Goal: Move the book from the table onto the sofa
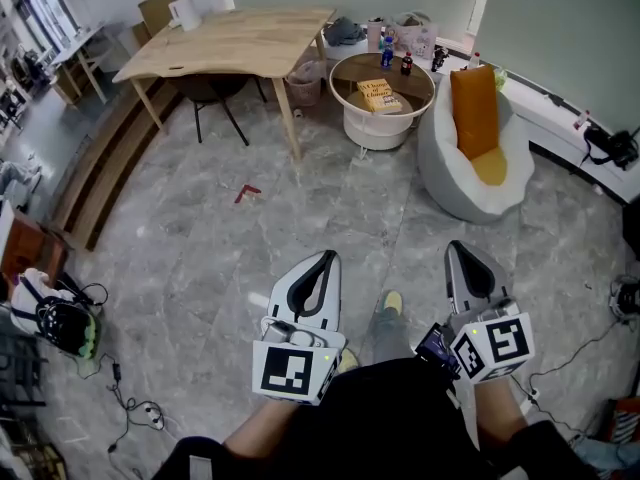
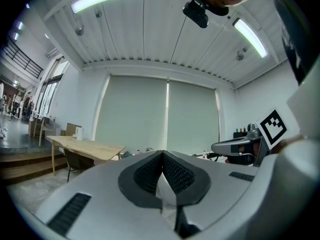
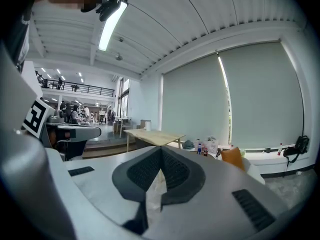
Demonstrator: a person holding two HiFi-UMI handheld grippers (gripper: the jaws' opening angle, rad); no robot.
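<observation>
both left gripper (image 1: pixel 327 258) and right gripper (image 1: pixel 456 248) closed, tips touching, empty.

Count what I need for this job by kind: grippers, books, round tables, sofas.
Grey two-jaw grippers: 2, left gripper and right gripper
Yellow book: 1
Round white table with brown top: 1
White rounded sofa: 1
Total: 5

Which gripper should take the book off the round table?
Right, marginally. Left gripper and right gripper are both shut, empty, far from the book; the right sits on the sofa side, likely avoiding a cross-body carry.
</observation>
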